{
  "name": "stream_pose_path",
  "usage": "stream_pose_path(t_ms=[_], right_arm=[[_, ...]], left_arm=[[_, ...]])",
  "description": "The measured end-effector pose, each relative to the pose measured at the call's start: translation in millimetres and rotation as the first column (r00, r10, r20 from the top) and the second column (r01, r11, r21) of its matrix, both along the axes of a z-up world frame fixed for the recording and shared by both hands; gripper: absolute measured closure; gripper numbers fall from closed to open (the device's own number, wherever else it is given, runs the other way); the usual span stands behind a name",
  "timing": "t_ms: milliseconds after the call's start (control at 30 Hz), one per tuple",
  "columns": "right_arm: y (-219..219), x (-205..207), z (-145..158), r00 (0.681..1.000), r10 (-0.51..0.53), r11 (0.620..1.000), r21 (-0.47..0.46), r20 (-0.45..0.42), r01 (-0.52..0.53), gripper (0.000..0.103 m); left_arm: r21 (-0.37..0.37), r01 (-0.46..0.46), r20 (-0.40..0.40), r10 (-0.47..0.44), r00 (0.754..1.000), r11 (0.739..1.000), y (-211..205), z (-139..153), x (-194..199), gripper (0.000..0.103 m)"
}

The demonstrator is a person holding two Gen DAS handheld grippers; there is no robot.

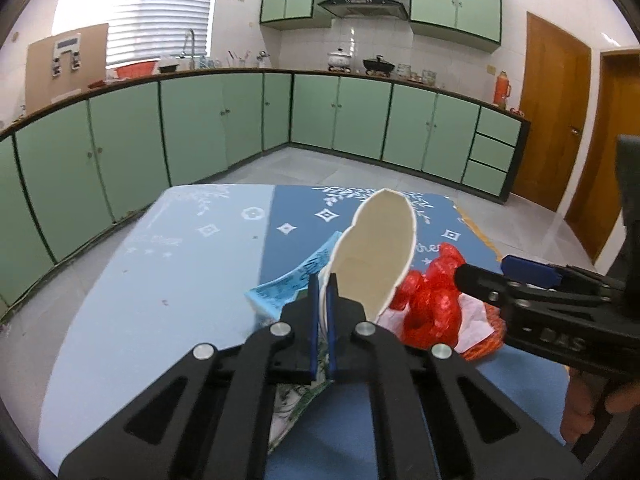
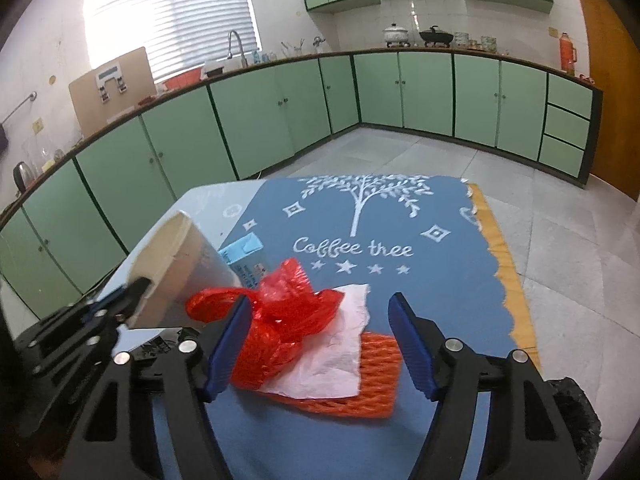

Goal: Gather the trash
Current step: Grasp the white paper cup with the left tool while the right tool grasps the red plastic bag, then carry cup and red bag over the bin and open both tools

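My left gripper (image 1: 323, 294) is shut on the rim of a squashed white paper cup (image 1: 376, 248), which stands tilted off the table; the same cup (image 2: 176, 268) shows at the left of the right wrist view. My right gripper (image 2: 320, 336) stands open over a pile of trash. Its pads sit either side of a crumpled red plastic bag (image 2: 280, 312), a white tissue (image 2: 336, 356) and an orange foam net (image 2: 376, 384). A light blue printed carton (image 1: 288, 284) lies behind the cup.
The trash lies on a blue "Coffee tree" cloth (image 2: 440, 272) over a light blue table (image 1: 152, 300). Green kitchen cabinets (image 1: 200, 128) line the walls beyond a tiled floor. A dark object (image 2: 576, 420) shows at the lower right edge.
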State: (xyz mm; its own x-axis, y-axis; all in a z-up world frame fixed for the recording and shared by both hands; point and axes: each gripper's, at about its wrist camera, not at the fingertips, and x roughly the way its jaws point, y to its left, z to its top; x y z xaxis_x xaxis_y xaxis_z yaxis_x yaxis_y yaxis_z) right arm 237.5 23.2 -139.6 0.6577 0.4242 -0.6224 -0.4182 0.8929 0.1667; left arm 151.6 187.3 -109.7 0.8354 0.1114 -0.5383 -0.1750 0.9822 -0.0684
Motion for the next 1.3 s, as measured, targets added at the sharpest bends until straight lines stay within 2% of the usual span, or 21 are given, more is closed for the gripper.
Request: stream_pose_path(t_ms=[100,300,367,400,467,567,933,1300], right_arm=[[9,3,-7,1.0,0.01,1.0,-0.012,-0.014,-0.01,0.038],[24,7,-17,0.998,0.034,0.999,-0.014,-0.055,-0.035,0.051],[25,7,-20,0.997,0.049,0.999,-0.003,-0.068,-0.049,0.067],[27,8,-21,0.995,0.066,0.998,0.01,-0.079,-0.066,0.071],[28,8,-22,0.992,0.087,0.996,0.02,-0.088,-0.085,0.086],[29,5,-19,0.991,0.113,0.994,0.012,-0.073,-0.112,0.094],[-9,-21,28,0.995,0.094,0.992,0.08,0.02,-0.095,0.096],[-84,-57,67,0.994,-0.011,0.995,0.104,0.112,-0.001,0.096]], left_arm=[[0.017,-0.017,0.009,0.017,1.0,1.0,3,2,-6,0.101],[0.012,-0.017,0.013,0.017,1.0,1.0,4,2,-6,0.101],[0.005,-0.019,0.012,0.019,1.0,1.0,5,2,-6,0.101],[0.002,-0.021,0.011,0.021,1.0,1.0,6,1,-6,0.101],[-0.003,-0.023,0.011,0.023,1.0,1.0,6,0,-6,0.101],[-0.005,-0.028,0.015,0.028,0.999,1.0,6,2,-8,0.101],[0.002,0.002,0.081,-0.002,0.997,1.0,-8,27,-20,0.101],[-0.007,0.139,0.139,-0.136,0.981,0.99,-68,52,-29,0.101]])
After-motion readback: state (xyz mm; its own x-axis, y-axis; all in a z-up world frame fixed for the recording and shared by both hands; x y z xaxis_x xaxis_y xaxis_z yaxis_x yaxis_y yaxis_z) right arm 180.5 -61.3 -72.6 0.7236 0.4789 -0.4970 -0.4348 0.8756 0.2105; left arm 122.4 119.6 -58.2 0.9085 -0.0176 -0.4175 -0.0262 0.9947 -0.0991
